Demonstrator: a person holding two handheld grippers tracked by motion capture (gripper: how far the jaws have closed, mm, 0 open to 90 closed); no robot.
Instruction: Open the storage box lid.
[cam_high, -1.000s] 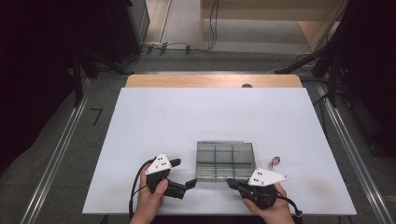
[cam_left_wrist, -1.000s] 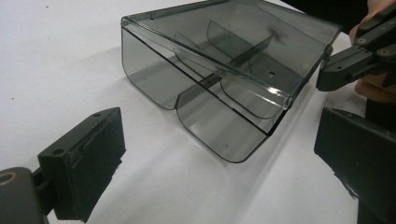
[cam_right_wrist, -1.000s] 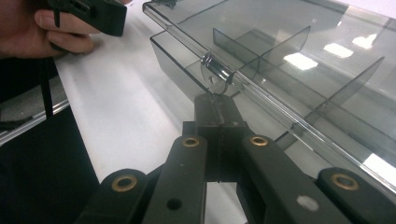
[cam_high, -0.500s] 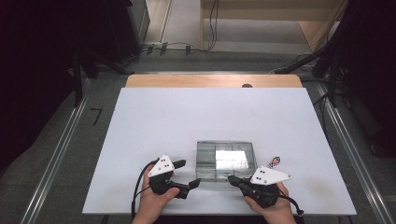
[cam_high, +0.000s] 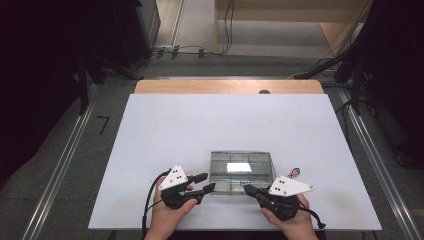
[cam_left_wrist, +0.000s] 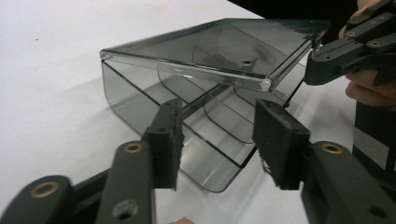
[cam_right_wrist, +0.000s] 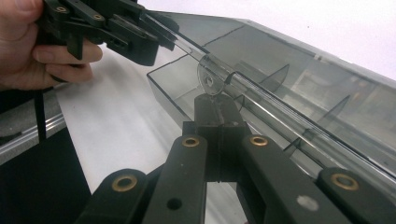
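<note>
A smoky clear compartment box (cam_high: 241, 170) lies on the white table (cam_high: 225, 125) near its front edge. Its lid (cam_left_wrist: 219, 44) stands slightly ajar above the base (cam_left_wrist: 140, 100). My right gripper (cam_right_wrist: 215, 105) is shut on the lid's small round tab (cam_right_wrist: 208, 80) at the box's front right, also visible as the right gripper (cam_high: 247, 189) from above. My left gripper (cam_left_wrist: 219, 121) straddles the base's near corner; its jaws have just been closing and a gap still shows beside one pad (cam_left_wrist: 280, 140). From above, the left gripper (cam_high: 206, 181) sits at the box's front left.
A small red and green item (cam_high: 294, 172) lies on the table just right of the box. A person's hands hold both grippers at the table's front edge. A wooden strip (cam_high: 225, 86) borders the far side, with cables on the floor beyond.
The left gripper's jaws have narrowed around the box's front left corner. A bright glare has appeared on the lid as it tilted. Both hands stayed in place.
</note>
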